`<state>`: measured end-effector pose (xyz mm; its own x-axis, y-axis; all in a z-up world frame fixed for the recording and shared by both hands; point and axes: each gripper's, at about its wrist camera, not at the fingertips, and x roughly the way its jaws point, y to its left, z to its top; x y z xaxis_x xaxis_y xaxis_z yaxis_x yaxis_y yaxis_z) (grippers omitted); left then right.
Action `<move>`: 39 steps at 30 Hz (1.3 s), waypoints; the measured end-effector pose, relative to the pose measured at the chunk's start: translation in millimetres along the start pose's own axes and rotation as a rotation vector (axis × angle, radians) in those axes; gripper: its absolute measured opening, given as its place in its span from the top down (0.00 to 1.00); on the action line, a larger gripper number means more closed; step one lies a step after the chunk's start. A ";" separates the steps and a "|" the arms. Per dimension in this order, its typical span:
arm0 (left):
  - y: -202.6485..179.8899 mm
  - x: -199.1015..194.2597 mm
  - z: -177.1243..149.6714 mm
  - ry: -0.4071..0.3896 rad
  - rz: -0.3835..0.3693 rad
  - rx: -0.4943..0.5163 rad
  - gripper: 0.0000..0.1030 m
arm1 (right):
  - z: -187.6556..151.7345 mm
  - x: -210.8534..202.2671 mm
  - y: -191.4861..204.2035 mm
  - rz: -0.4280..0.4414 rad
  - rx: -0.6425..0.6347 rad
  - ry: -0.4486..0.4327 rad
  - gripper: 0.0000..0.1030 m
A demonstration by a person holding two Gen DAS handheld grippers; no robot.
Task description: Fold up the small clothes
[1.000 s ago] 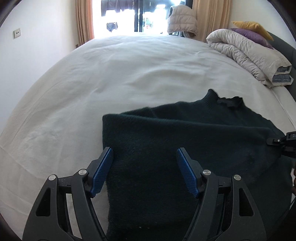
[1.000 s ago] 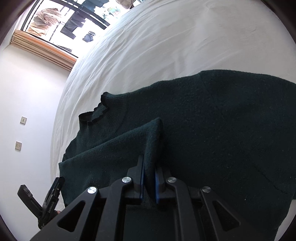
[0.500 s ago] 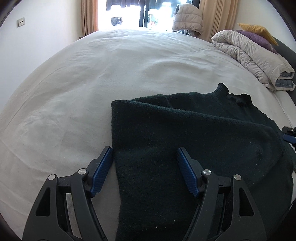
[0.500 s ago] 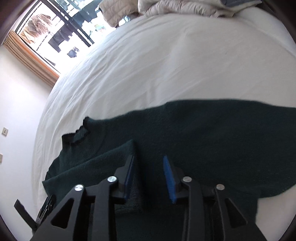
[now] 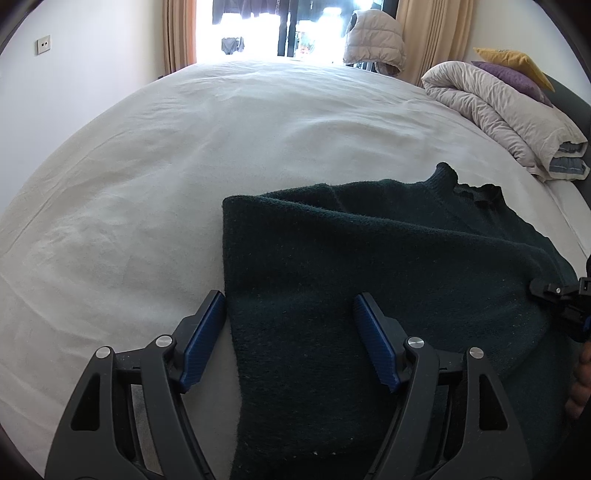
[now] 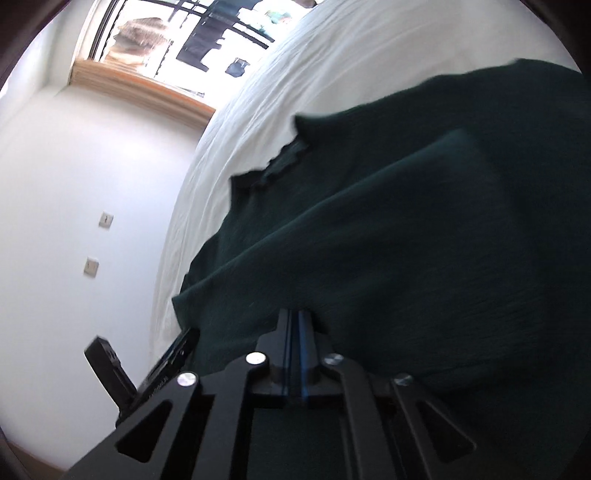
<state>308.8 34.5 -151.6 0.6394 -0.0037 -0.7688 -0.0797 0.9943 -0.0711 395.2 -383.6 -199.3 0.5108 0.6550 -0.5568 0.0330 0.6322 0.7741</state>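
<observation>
A dark green knitted sweater (image 5: 369, 266) lies on a wide bed with a white sheet (image 5: 184, 166), near the edge of the bed that is closest to both cameras. Its ribbed collar (image 5: 476, 190) points away toward the folded pale duvet (image 5: 506, 110) at the head of the bed, where a purple cushion (image 5: 513, 79) and a yellow cushion (image 5: 513, 59) rest on top. One part of the sweater is folded over the body, and it makes a straight edge on the left side in the left wrist view. The left tongs (image 5: 290, 332) are spread wide above this lower left part of the sweater: the left blue pad is just beside the folded edge, over the sheet, and the right blue pad is over the knit. They do not pinch anything. The right tongs (image 6: 294, 332) are pressed together, the two blue pads meet with almost no gap, and they have just been closing. Their tips are low at the surface of the sweater, but the right wrist view is blurred and I cannot tell if a thin layer of knit is caught between them. In the left wrist view the right tongs appear at the right border, beside the sweater's side, with some fingers (image 5: 580, 384) of the person's hand below them. Behind the bed there are a bright window (image 5: 280, 29) with beige curtains (image 5: 432, 37) and a pale padded jacket (image 5: 373, 40).
</observation>
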 end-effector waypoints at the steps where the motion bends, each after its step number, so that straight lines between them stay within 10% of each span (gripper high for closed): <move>1: 0.0 0.0 0.0 -0.001 0.000 0.000 0.30 | 6.4 -15.8 -11.1 -0.022 0.009 -0.047 1.00; 6: 0.6 0.7 0.7 -0.001 -0.002 0.000 0.30 | 26.4 -122.7 -68.9 -0.219 0.141 -0.311 0.99; 8: 0.7 1.1 1.0 -0.001 0.000 0.002 0.30 | 22.5 -178.7 -87.2 -0.247 0.181 -0.414 0.59; 11: 0.7 2.0 1.9 -0.001 0.004 0.007 0.30 | 1.8 -268.2 -118.6 -0.233 0.252 -0.594 0.33; 16: 0.8 3.3 3.6 -0.004 0.012 0.016 0.30 | -40.0 -379.5 -206.9 -0.206 0.534 -0.747 0.33; 21: 0.3 4.5 4.9 -0.003 0.021 0.024 0.30 | -68.0 -402.3 -267.8 -0.133 0.719 -0.787 0.44; 30: -0.2 5.4 5.3 -0.002 0.027 0.029 0.29 | -39.7 -398.6 -277.9 -0.165 0.677 -0.831 0.50; 35: 0.5 6.0 5.6 -0.005 0.022 0.025 0.29 | -25.5 -394.8 -278.2 -0.226 0.679 -0.794 0.90; 39: 1.3 6.5 5.6 -0.009 0.020 0.023 0.29 | -14.4 -385.3 -243.1 -0.281 0.604 -0.801 0.91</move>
<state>317.1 36.4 -153.1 0.6447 0.0169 -0.7642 -0.0751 0.9963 -0.0413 178.1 -783.7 -177.3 0.8317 -0.0896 -0.5480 0.5505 0.2626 0.7925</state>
